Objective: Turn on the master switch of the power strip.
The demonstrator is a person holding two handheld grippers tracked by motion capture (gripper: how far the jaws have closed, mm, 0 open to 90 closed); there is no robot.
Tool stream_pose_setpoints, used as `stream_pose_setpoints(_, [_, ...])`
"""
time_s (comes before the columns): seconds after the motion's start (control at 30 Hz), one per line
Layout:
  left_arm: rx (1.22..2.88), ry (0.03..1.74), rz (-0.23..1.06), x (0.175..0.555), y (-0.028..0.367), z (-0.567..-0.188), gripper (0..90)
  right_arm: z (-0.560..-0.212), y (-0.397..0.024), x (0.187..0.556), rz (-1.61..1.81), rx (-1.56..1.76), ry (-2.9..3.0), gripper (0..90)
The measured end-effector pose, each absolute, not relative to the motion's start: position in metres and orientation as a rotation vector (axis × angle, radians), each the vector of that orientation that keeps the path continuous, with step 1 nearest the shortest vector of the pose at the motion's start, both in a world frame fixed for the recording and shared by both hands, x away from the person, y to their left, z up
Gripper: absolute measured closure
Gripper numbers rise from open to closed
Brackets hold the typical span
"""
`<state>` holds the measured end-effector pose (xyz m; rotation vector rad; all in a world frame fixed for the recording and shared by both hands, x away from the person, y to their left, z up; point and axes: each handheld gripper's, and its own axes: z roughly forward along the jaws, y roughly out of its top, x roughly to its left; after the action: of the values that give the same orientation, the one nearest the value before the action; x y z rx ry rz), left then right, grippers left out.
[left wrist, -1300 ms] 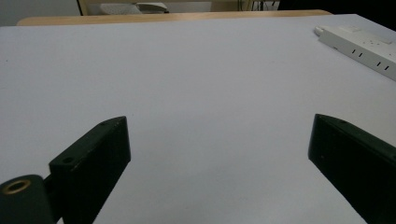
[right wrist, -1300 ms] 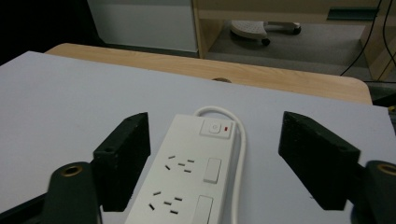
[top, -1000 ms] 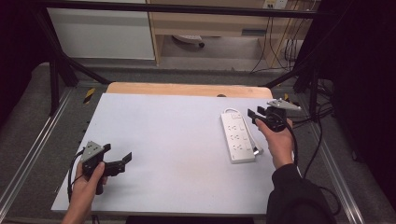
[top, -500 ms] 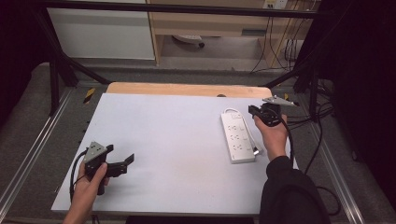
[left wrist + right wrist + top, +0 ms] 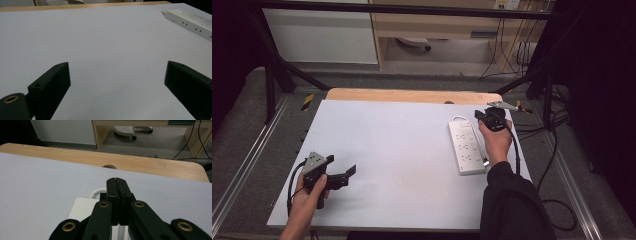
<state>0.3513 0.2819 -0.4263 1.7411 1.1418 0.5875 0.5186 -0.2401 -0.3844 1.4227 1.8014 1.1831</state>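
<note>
Pale grey table surface [image 5: 412,150] edged with a light wooden strip at the far side. Toward the near left corner of that surface, black two-jaw left gripper [image 5: 343,176] in a hand, jaws spread wide, nothing between them. Right of centre, flat on the surface, long white plastic power strip [image 5: 467,147]. Over the strip's far end, black right gripper [image 5: 116,185], jaws pressed together, empty.

I am working in a lab or office test space: a black metal frame [image 5: 277,75] surrounds the white-topped wooden table [image 5: 402,150], loose black cables [image 5: 507,45] hang behind, and grey carpet [image 5: 242,115] covers the floor.
</note>
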Motion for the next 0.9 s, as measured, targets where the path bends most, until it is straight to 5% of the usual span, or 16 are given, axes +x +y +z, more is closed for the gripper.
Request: stream_pose_setpoints(0.9, [1.747,1.14,0.579,0.35,0.283,-0.426,6.7,-0.394,-0.205,0.531,1.132,1.417,1.868,90.0])
